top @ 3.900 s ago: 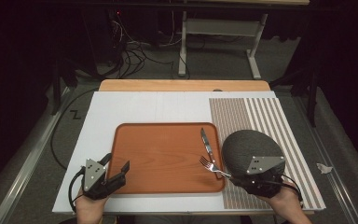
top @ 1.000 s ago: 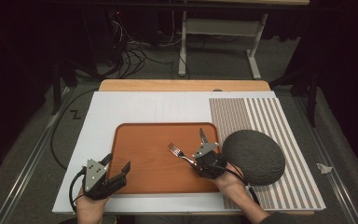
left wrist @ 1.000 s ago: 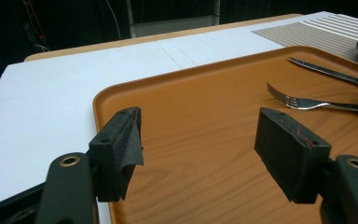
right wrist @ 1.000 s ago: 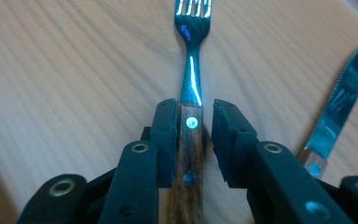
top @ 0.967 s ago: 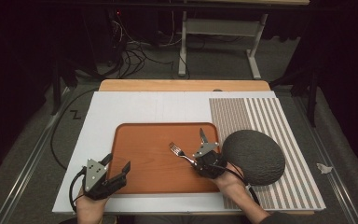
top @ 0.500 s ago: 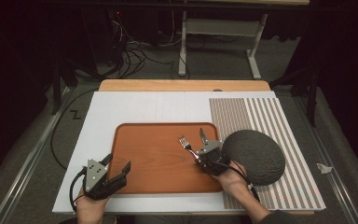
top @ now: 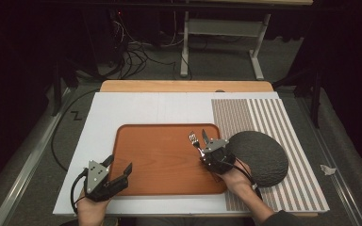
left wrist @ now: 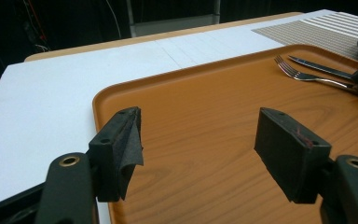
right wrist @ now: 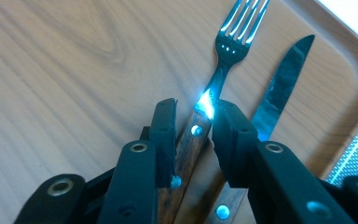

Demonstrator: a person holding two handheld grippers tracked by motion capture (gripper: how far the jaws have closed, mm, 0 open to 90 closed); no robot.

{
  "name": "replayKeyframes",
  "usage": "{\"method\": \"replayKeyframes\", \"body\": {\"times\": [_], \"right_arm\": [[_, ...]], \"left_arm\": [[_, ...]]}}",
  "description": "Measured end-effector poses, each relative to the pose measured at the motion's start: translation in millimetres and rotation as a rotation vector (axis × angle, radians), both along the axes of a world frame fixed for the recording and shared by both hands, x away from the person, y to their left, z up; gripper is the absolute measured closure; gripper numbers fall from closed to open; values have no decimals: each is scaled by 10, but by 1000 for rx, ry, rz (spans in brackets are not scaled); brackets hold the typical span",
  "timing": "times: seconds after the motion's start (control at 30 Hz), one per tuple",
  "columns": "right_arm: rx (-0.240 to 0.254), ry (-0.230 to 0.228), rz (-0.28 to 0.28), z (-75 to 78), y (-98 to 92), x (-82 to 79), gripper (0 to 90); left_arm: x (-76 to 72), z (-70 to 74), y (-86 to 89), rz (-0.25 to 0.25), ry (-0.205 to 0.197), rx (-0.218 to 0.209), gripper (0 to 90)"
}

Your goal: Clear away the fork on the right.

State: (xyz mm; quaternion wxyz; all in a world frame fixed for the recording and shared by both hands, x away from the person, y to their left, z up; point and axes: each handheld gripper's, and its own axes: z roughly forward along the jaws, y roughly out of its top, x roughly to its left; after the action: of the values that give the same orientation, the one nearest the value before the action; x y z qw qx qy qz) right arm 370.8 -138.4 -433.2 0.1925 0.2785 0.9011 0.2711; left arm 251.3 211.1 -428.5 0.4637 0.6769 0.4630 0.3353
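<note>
Right gripper [right wrist: 193, 119]: jaws on either side of the fork's wooden handle; they have just eased apart a little, and whether the pads press on it I cannot tell.
Fork [right wrist: 223, 44]: on the tray, tines pointing away, just beside the knife [right wrist: 279, 88].
Tray [top: 160, 188]: on the worktop [top: 146, 106], dark round mat [top: 264, 155] at its right edge.
Left gripper [left wrist: 198, 140]: released, jaws wide over the tray's near left corner.

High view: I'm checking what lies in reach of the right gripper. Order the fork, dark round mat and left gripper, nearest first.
1. fork: between the right gripper's jaws, on the tray.
2. dark round mat: just right of it.
3. left gripper: across the tray, near-left corner.
</note>
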Motion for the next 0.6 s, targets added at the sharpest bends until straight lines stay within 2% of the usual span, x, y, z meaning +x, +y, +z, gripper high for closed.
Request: {"method": "replayKeyframes", "body": {"times": [0.43,0.53,0.6], "right_arm": [[20,-1,-26,-10,-42,56,713],[41,16,-22,-5,-50,57,649],[50,13,-17,15,-65,48,641]], "left_arm": [[-2,0,1,1,0,-2,318],[-4,2,2,-1,0,-3,318],[-5,4,4,-2,-1,-5,317]]}}
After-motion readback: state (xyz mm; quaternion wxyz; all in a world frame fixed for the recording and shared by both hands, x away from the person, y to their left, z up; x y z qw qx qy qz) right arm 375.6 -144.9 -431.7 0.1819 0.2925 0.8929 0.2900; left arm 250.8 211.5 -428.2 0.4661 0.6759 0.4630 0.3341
